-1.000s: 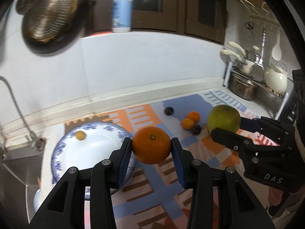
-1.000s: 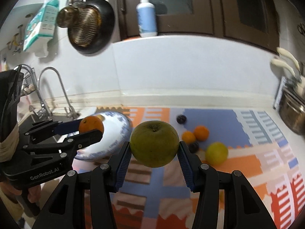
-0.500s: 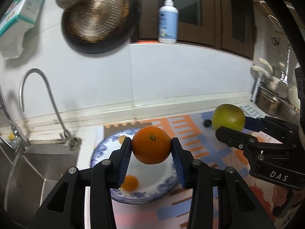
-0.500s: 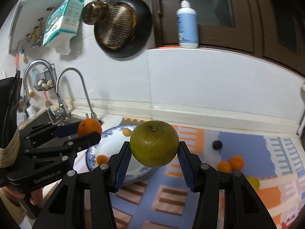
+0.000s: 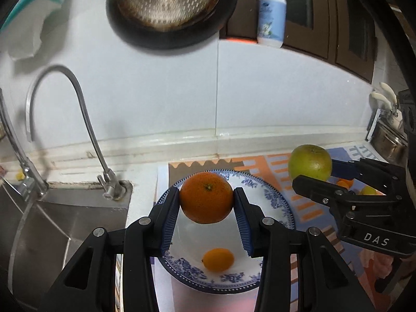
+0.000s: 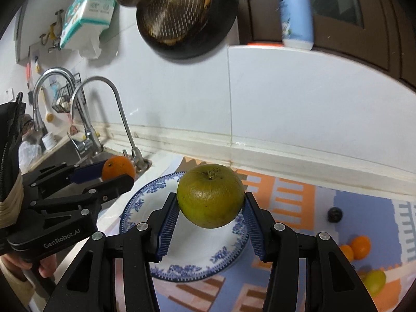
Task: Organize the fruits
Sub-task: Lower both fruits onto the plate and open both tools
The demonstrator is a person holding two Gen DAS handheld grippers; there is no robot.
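My left gripper is shut on a large orange and holds it in the air over a blue-and-white plate. A small orange fruit lies on the plate. My right gripper is shut on a green apple above the same plate. The apple also shows in the left wrist view, and the large orange in the right wrist view.
A sink with a curved tap lies left of the plate. On the patterned mat to the right lie a dark plum, two small oranges and a yellow fruit. A pan hangs on the wall.
Both grippers have moved left with their fruit, from over the mat to over the plate. The loose fruits on the mat have slid to the right of the views.
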